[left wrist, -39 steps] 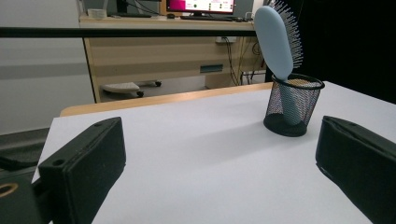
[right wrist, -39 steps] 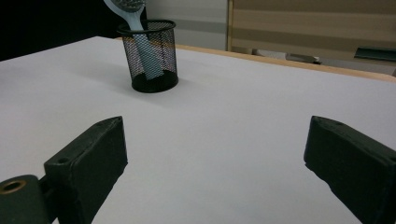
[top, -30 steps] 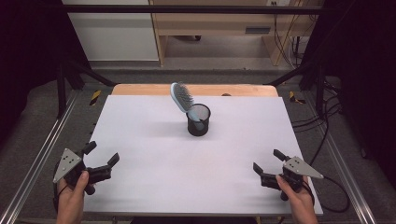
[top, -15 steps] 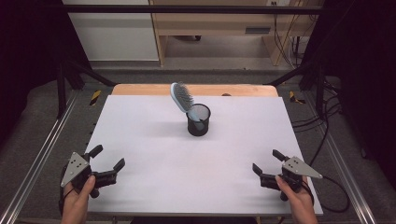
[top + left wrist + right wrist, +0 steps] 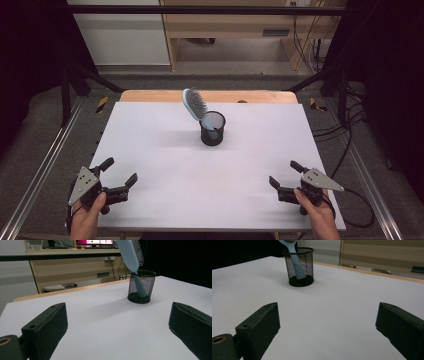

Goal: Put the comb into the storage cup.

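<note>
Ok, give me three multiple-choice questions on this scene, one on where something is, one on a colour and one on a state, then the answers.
1. Where is the hairbrush?
A. flat on the table
B. handle-down in the mesh cup
C. held by a gripper

2. What colour is the hairbrush?
A. light blue
B. red
C. yellow

3. How are the left gripper and right gripper?
A. both shut
B. both open
C. one open, one shut

Answers: 1 B, its handle sits inside the cup and the head leans out above the rim. 2 A, the body is pale blue. 3 B, each pair of fingers stands wide apart, empty.
</note>
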Demonstrator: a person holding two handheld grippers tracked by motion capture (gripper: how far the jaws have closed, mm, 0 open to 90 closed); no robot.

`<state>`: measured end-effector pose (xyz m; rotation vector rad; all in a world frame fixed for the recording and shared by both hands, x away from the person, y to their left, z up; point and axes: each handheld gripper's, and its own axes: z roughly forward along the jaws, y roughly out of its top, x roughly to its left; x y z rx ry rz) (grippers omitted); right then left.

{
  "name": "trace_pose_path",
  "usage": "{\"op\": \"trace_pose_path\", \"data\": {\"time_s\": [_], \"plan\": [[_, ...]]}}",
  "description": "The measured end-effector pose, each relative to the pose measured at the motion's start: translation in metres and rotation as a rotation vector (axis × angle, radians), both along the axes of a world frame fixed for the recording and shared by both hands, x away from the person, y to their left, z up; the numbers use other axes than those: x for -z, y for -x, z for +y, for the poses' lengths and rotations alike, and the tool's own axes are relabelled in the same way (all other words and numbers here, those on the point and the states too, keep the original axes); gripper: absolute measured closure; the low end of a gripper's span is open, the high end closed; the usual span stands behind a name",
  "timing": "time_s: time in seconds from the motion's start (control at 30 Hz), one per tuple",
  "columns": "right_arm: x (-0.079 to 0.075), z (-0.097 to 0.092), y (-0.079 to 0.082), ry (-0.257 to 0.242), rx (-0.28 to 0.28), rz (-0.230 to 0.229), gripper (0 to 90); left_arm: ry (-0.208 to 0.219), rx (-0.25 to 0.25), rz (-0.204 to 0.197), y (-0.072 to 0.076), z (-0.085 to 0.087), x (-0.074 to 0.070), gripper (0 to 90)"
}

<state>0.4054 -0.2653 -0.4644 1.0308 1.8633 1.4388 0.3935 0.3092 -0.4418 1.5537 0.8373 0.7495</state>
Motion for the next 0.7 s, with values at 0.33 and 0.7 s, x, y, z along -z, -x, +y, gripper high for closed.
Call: {"op": "trace_pose_path", "data": {"time_s": [0.33,0.7], "plan": [[0.001,0.003,-0.003,-0.003,-0.024,-0.006,5.4,0.014,0.026,-0.025,0.004,-0.009,0.000,2.2],[0.001,0.004,-0.009,-0.019,-0.029,-0.028,5.4,0.030,-0.003,-0.029,-0.001,-0.014,0.003,2.2]]}}
